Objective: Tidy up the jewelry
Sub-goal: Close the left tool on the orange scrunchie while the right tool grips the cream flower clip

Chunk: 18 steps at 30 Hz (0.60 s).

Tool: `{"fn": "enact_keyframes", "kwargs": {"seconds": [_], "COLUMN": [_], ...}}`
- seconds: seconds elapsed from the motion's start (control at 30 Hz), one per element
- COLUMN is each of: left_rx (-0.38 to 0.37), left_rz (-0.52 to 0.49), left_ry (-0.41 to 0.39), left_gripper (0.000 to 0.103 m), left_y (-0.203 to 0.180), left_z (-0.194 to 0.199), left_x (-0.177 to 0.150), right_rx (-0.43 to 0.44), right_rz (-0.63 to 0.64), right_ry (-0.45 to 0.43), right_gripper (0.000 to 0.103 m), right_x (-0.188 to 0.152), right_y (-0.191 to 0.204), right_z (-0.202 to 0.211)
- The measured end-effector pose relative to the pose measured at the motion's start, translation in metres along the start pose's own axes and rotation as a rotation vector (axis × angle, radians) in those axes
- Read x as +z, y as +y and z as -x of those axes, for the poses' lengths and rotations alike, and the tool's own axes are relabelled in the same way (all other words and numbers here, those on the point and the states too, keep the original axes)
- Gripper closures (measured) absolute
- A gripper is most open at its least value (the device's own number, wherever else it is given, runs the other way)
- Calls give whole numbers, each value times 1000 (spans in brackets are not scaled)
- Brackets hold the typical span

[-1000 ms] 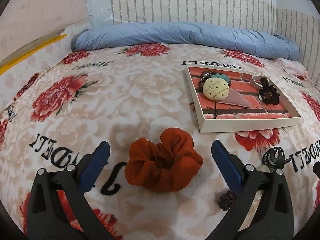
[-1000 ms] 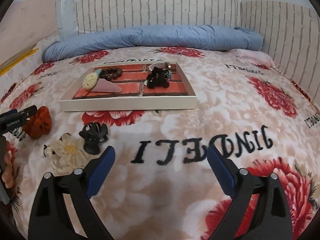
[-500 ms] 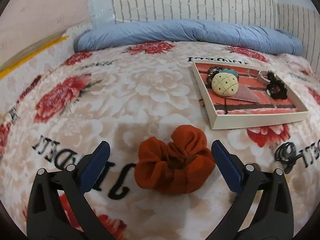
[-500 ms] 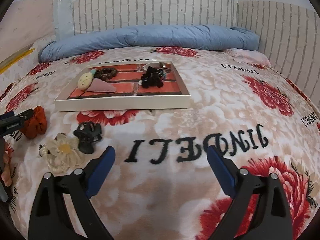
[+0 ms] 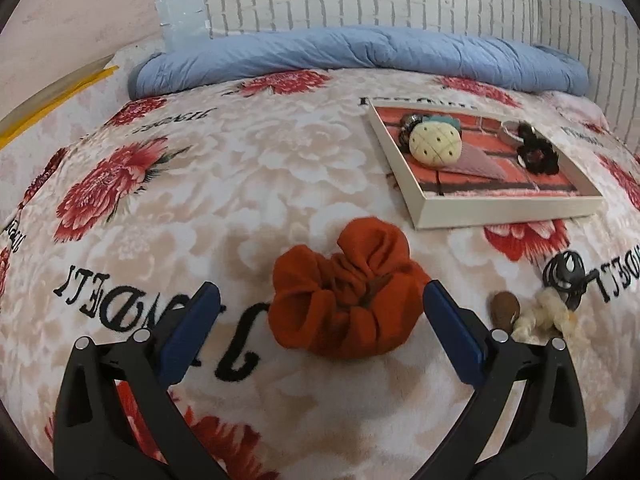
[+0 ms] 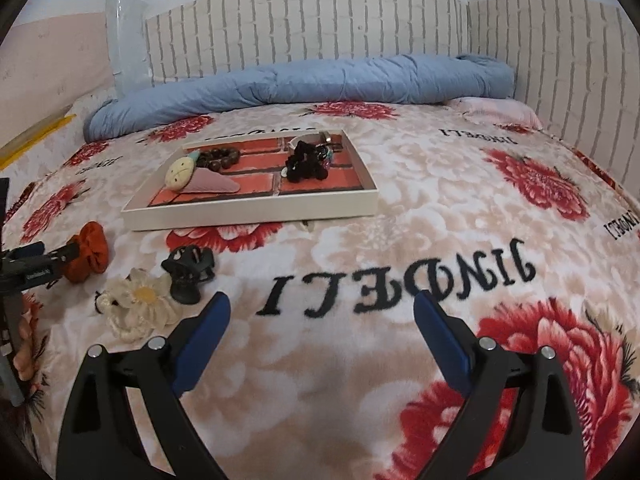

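Straddling the rust-orange scrunchie [image 5: 344,296], the left tongs [image 5: 318,330] stood wide open with nothing in their grip, the blue pads [image 5: 450,334] set to either side of the fabric; the right pad seemed to be just beside or brushing the scrunchie's edge, the left pad clearly apart from it. The scrunchie lay bunched on the floral bedspread [image 5: 208,184], near the left tongs and short of the tray.

The right tongs [image 6: 322,344] were likewise spread wide and empty, hovering over a bare stretch of the bedspread with black lettering, engaged with nothing.

Further out, a white-rimmed tray [image 5: 504,212] with a red brick-patterned floor sat far and to the right of the scrunchie, already holding a cream pineapple-shaped piece [image 5: 434,146], a pink clip [image 5: 480,166], a string of dark beads [image 6: 220,158] and a black scrunchie [image 5: 538,156]. Left out on the bedspread, to the right of the orange scrunchie, were a black claw clip [image 6: 188,276], a cream flower hair tie [image 6: 140,308] and a small brown piece [image 5: 506,308]. A rolled blue quilt [image 5: 360,56] lay along the far edge of the bed.

The step in hand looked like the pickup of the orange scrunchie for the tray. The next move would call for closing the left tongs on the bulk of the soft fabric, low enough to catch it rather than skim its folds, then lifting and carrying it far-right over the tray's rim.
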<state>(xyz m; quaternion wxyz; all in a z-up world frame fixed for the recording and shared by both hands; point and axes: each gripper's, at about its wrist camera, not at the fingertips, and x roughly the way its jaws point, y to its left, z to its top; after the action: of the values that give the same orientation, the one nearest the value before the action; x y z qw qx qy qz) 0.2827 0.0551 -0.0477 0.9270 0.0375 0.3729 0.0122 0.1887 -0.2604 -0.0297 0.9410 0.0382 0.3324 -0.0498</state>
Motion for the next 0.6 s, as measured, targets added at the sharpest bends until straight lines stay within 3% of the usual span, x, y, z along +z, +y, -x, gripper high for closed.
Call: {"fn": "enact_keyframes", "kwargs": {"seconds": [0.2, 0.6], "left_rx": [18, 10], "left_rz": [-33, 7], "left_ry": [-3, 59], "left_gripper": [5, 5], "left_y": [-3, 16], "left_z": [1, -28], "left_x": [0, 12], "right_rx": [25, 85], "right_rz": [48, 147], "right_ry": [40, 88], "right_gripper": [12, 12], "right_x": [-6, 0], "right_y": [22, 100], "right_z": [-6, -20]}}
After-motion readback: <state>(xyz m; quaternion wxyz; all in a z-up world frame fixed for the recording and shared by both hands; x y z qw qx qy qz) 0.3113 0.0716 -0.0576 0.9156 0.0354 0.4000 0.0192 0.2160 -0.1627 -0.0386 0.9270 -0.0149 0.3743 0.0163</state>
